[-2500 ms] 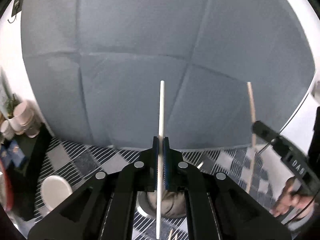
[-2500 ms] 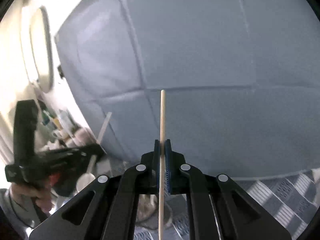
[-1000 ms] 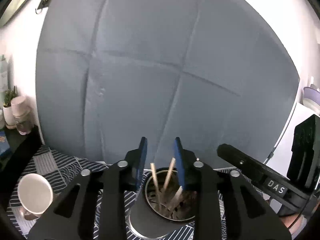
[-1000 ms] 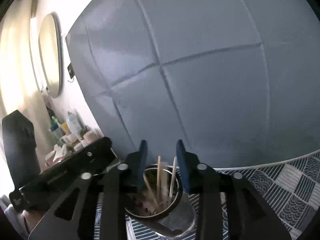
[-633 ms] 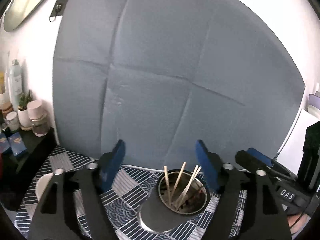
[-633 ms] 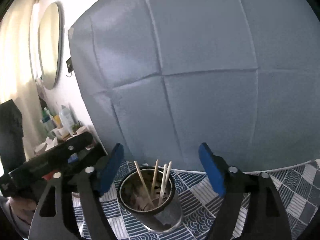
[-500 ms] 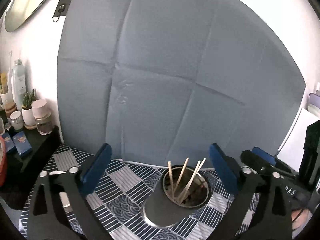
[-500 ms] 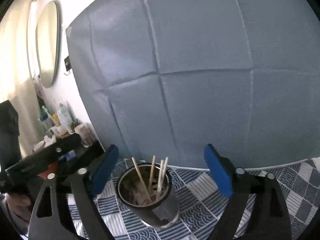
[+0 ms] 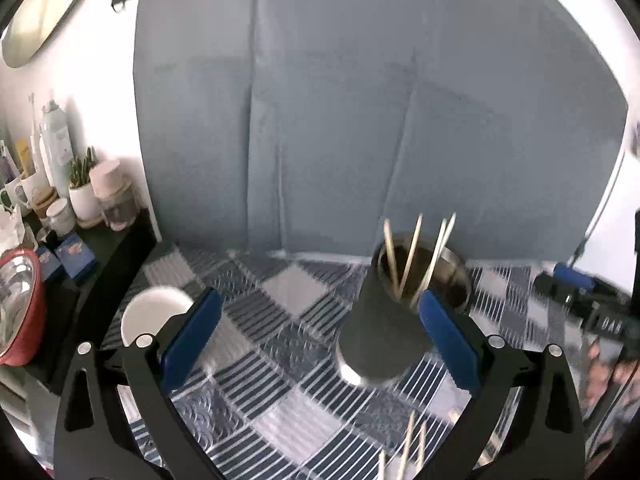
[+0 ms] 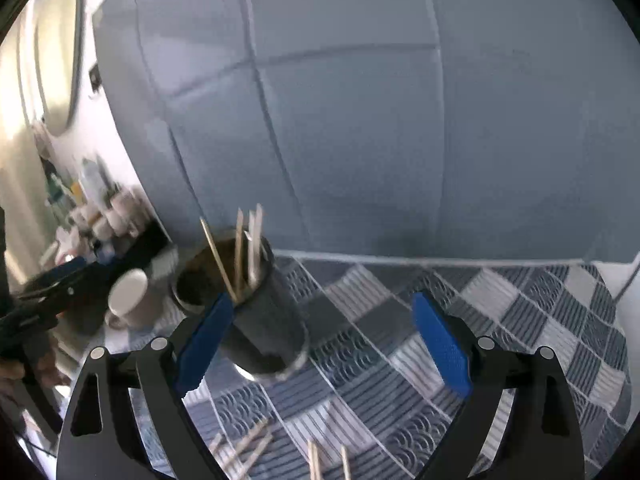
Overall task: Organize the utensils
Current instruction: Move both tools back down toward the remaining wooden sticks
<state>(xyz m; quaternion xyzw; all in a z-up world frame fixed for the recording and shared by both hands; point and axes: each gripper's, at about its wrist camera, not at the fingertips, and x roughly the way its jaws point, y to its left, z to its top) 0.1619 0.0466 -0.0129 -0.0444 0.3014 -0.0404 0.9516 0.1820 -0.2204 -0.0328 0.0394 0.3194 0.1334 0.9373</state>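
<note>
Hovering over the patterned desk (image 9: 280,360), both grippers are empty. Left gripper (image 9: 316,336): fingers spread wide, released, nothing between the pads. Right gripper (image 10: 320,336): same, released and spread wide, nothing grasped.

Landmark is the metal cup (image 9: 384,320). It stands on the desk near the blue backdrop (image 9: 400,100), four chopsticks (image 9: 408,256) leaning inside it, tips fanned out above the rim. More loose chopsticks (image 10: 248,448) lie on the desk in front of the cup, at the bottom edge of both views. White mug (image 9: 152,316) sits well to the left of the cup.

Judgement: the next pick is from the loose pile.

Risks:
- the cup looks tall and narrow, so a finger brushing it or the protruding sticks on a reach could tip it
- thin sticks lying flat may slip or roll from the pads
- both grippers working the same pile could collide
</note>
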